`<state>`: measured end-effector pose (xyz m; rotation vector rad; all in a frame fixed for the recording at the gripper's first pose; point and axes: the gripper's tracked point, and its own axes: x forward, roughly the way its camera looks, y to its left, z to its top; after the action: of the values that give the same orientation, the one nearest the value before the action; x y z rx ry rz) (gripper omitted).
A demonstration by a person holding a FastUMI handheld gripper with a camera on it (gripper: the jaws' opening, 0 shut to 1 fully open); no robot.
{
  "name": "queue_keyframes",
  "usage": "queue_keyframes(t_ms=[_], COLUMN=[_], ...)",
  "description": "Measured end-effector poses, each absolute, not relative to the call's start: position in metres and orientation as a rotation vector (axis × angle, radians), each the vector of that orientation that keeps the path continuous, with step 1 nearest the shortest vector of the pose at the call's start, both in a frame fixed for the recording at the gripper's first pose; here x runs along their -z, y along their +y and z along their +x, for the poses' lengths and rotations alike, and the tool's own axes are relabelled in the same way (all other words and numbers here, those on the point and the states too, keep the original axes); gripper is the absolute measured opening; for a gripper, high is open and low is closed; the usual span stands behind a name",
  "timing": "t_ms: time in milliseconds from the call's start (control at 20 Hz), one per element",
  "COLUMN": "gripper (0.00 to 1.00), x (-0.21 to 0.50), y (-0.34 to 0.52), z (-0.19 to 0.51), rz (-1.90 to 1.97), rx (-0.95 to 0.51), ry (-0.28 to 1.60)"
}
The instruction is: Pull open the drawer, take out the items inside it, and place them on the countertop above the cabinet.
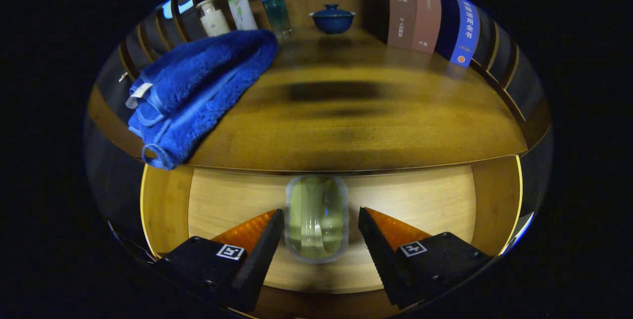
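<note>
Clear rounded handle [316, 217] (glassy) between parted gripper [320, 222] fingers.

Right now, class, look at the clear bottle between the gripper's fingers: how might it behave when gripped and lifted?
The clear bottle looks smooth and glossy, so it may slip. Its rounded sides suggest that it could roll if released lying down. The gripper is open with a finger on each side, so closing squarely matters.

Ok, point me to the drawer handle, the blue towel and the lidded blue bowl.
drawer handle [316, 217], gripper view, middle of the clear loop, between the open gripper [320, 220] fingers.
blue towel [198, 89], gripper view, middle of the top fold.
lidded blue bowl [332, 21], gripper view, bowl's front wall.
</note>
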<state>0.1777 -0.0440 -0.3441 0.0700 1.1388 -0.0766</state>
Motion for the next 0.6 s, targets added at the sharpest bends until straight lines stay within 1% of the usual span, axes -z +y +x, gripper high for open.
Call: queue_keyframes(t_ms=[50,100,400,600], gripper=[0.96,0.88,0.24,0.24], x=[0.345,0.348,0.355,0.353], y=[-0.045,-0.045,-0.042,-0.041], z=[0.179,0.179,0.174,0.174], rz=[0.06,0.053,0.042,0.045], rx=[0.078,0.08,0.064,0.059], ry=[1.148,1.162,1.201,1.195])
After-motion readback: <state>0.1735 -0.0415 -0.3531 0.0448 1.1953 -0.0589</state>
